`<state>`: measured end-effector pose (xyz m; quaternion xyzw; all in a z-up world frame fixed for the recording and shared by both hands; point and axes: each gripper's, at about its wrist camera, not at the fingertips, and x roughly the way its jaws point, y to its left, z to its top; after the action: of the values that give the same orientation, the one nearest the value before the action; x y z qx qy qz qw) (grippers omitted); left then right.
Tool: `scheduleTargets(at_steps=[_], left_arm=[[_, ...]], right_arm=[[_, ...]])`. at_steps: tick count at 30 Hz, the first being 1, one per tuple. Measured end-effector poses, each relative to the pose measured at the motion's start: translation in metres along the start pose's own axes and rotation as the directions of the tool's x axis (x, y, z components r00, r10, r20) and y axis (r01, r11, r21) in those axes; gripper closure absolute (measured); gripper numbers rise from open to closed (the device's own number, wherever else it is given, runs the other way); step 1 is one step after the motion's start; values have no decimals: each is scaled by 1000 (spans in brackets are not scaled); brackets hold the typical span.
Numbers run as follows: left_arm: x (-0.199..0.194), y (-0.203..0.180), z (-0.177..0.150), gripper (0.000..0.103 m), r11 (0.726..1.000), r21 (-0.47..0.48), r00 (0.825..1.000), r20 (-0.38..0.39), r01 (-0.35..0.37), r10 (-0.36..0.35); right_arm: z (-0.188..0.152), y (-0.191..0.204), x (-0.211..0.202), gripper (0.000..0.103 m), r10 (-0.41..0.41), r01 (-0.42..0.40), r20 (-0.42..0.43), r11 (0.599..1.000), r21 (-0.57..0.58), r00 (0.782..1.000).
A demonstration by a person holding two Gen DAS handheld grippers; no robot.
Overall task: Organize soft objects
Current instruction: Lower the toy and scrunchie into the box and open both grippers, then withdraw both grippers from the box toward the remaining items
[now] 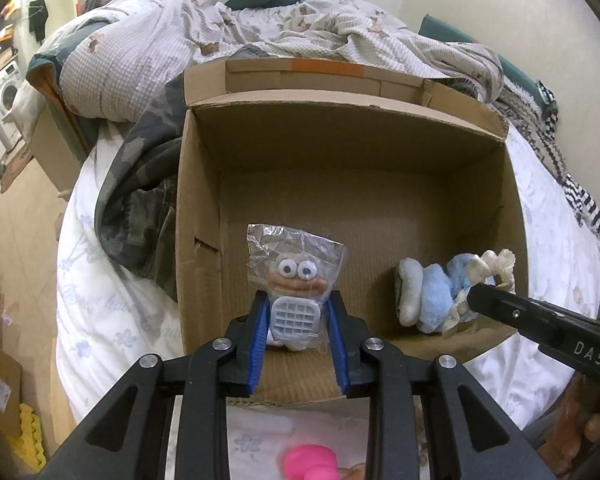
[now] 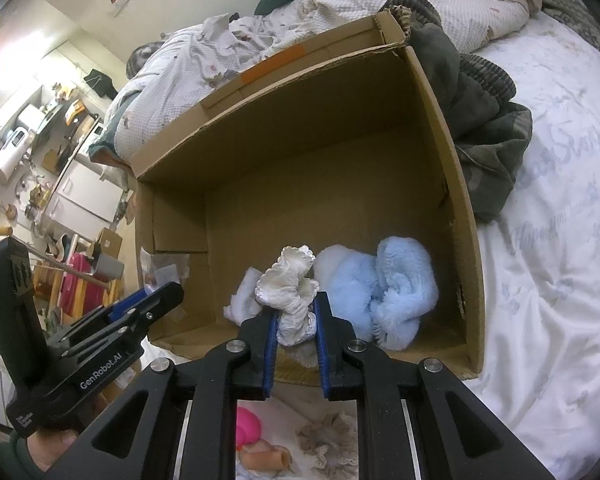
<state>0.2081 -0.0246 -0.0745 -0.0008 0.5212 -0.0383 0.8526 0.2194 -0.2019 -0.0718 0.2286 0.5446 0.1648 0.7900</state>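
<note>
An open cardboard box (image 1: pixel 204 208) (image 2: pixel 464 200) lies on a white bed. My left gripper (image 1: pixel 298 312) is shut on a bagged plush toy (image 1: pixel 296 280) with googly eyes, held over the box's near left part. My right gripper (image 2: pixel 296 312) is shut on a white scrunchie (image 2: pixel 290 292) over the box's near edge; it enters the left wrist view from the right (image 1: pixel 500 304). A fluffy blue and white plush (image 1: pixel 428 296) (image 2: pixel 384 292) lies inside the box at the near right corner.
A pink toy (image 1: pixel 308 464) (image 2: pixel 246 428), a beige scrunchie (image 2: pixel 332 448) and a doll (image 2: pixel 264 460) lie on the bed below the grippers. A camouflage garment (image 1: pixel 140 200) (image 2: pixel 488 152) and a rumpled quilt (image 1: pixel 160 40) border the box.
</note>
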Motion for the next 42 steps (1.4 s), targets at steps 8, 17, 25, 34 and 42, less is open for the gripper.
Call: scheduleTargets(at_steps=[8, 17, 25, 34, 42], left_arm=[[-2, -5, 0, 49, 999, 24, 1000, 2, -22, 22], [-2, -3, 1, 44, 999, 12, 999, -2, -33, 33], [-2, -5, 1, 44, 999, 25, 999, -2, -37, 37], [-7, -6, 0, 44, 999, 25, 999, 6, -48, 47], [-19, 3, -4, 44, 998, -4, 998, 41, -57, 57]], right_arm=[[-1, -1, 0, 85, 1, -1, -1, 1000, 9, 1000], [1, -6, -5, 27, -19, 16, 41, 998, 55, 999], [1, -7, -4, 27, -18, 16, 34, 998, 54, 999], [2, -7, -8, 27, -30, 28, 42, 998, 51, 999], [-4, 2, -16, 27, -51, 50, 63, 999, 19, 997]])
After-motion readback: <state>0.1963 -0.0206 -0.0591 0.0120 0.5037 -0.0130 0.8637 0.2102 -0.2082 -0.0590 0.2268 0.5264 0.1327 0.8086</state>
